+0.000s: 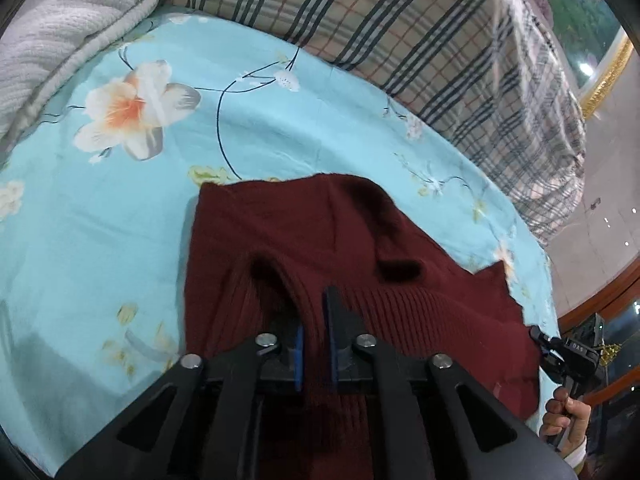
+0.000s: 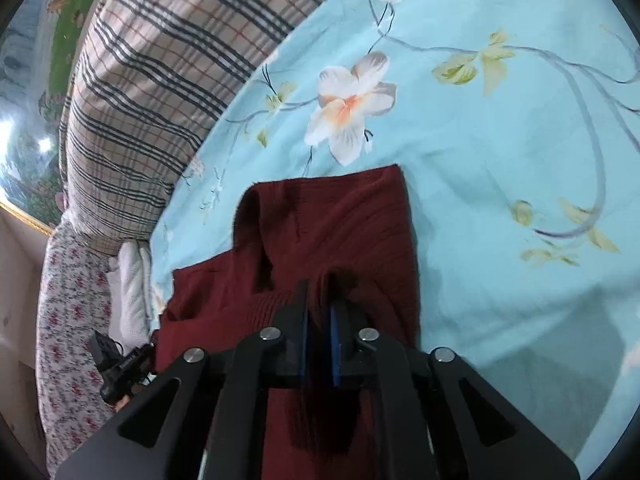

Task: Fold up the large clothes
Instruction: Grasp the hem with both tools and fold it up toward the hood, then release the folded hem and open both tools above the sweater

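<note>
A dark red knitted sweater [image 1: 304,236] lies on the light blue flowered bed sheet [image 1: 120,208]. My left gripper [image 1: 314,304] is shut on the sweater's ribbed edge, which is pinched between its blue pads. My right gripper [image 2: 318,296] is shut on another part of the same ribbed edge of the sweater [image 2: 352,224]. The sweater hangs bunched between the two grippers, its far part resting on the sheet [image 2: 500,184]. The right gripper's handle and the hand on it show at the right edge of the left wrist view [image 1: 568,360]. The left gripper's body shows at the lower left of the right wrist view [image 2: 120,364].
A plaid quilt [image 1: 440,52] is piled along the far side of the bed and shows in the right wrist view [image 2: 160,60] too. A white knitted blanket [image 1: 68,28] lies at the far left. A flowered cloth [image 2: 68,320] hangs beside the bed.
</note>
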`<state>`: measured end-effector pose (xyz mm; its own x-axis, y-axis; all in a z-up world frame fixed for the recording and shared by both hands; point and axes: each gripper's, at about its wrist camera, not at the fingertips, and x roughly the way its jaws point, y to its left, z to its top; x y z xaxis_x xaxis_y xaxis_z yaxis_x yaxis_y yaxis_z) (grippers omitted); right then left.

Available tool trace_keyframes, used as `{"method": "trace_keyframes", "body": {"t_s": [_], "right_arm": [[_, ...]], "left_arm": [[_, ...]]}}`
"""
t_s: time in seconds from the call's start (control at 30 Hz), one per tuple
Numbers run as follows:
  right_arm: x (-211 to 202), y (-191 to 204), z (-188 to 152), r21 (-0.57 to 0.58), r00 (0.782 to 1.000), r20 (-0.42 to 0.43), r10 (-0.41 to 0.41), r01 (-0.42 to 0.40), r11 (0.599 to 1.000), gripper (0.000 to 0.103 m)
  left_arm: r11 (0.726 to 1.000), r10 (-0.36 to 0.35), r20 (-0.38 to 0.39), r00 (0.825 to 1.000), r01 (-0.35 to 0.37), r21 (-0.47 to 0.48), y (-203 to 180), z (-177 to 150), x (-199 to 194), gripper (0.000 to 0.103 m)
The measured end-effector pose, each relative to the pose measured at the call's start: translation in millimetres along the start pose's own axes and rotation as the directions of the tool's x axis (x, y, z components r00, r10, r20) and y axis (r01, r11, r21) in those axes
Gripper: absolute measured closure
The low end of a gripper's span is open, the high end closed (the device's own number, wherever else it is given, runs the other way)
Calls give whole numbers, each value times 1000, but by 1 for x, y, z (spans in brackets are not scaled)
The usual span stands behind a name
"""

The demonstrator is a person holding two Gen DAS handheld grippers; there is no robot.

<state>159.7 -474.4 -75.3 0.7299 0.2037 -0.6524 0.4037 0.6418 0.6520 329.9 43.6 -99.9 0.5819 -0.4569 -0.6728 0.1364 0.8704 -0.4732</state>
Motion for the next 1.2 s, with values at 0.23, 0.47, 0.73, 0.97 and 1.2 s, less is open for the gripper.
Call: {"method": "trace_keyframes", "body": {"t_s": [0.23,0.47,0.73,0.97,1.2], "right_arm": [[-23,64,-52,-272,995,-59,75,-89,958,76],[63,104,-86,-520,959,-238,-156,10,854,78],[55,67,-4,-320,986,4,-168,161,934,77],[30,35,14,-146,984,109,-140,155,977,76],[-7,39,10,-128,960,221,-172,204,971,76]], "left_arm": [[983,-163,-97,982,170,72,-49,-50,-29,75],[939,-95,-260,961,173,296,-120,-72,28,72],[985,-93,-140,986,111,130,-69,1,40,79],[999,36,-14,999,-36,23,-24,30,26,71],[999,51,-23,998,-51,-7,-3,-2,6,71]]}}
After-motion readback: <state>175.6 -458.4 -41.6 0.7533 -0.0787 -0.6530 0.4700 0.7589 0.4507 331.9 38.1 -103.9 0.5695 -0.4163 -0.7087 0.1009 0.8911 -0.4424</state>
